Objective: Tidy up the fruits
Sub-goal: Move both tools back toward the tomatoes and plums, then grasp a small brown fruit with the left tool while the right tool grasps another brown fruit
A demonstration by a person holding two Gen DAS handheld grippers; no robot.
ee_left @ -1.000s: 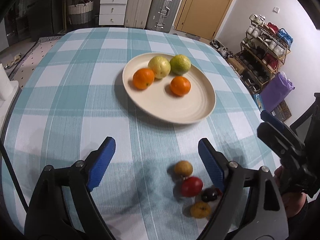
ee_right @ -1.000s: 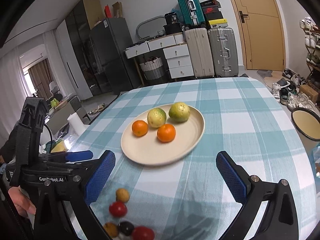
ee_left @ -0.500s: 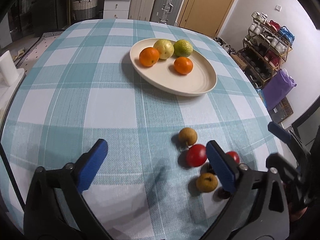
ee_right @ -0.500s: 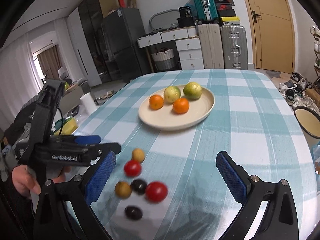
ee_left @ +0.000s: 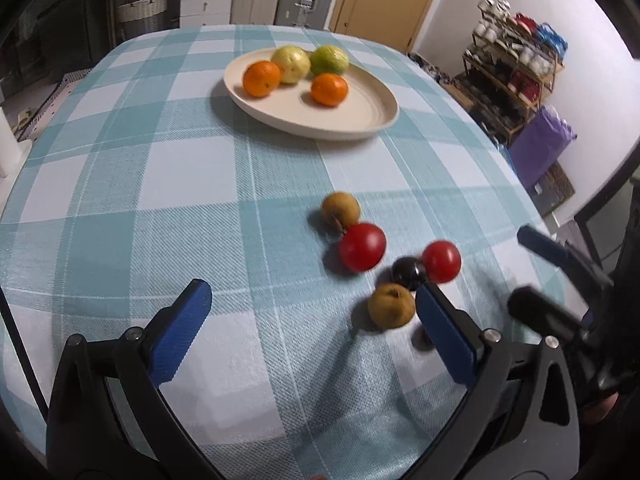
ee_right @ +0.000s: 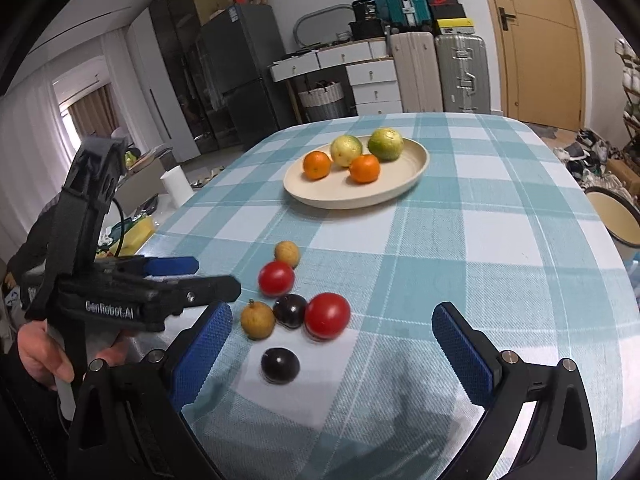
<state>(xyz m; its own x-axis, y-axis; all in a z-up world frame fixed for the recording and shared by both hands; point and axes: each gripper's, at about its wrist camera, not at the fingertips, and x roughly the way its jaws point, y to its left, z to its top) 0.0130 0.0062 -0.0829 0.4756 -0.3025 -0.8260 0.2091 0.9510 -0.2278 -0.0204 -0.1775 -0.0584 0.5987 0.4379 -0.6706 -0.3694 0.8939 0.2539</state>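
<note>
Right now both grippers, left gripper (ee_left: pixel 308 312) and right gripper (ee_right: pixel 332 336), gape empty above small loose fruits (ee_right: pixel 280 308) near the tabletop's (ee_right: pixel 500 240) near edge; oval plate (ee_right: pixel 356 196) lies mid-table, long axis toward the far right corner.

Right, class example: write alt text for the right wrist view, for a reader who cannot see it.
An open claw hangs over six small loose fruits on a blue-checked tablecloth: two red, two brown, two dark. Farther back, a cream plate holds two oranges and two greenish citrus.
</note>
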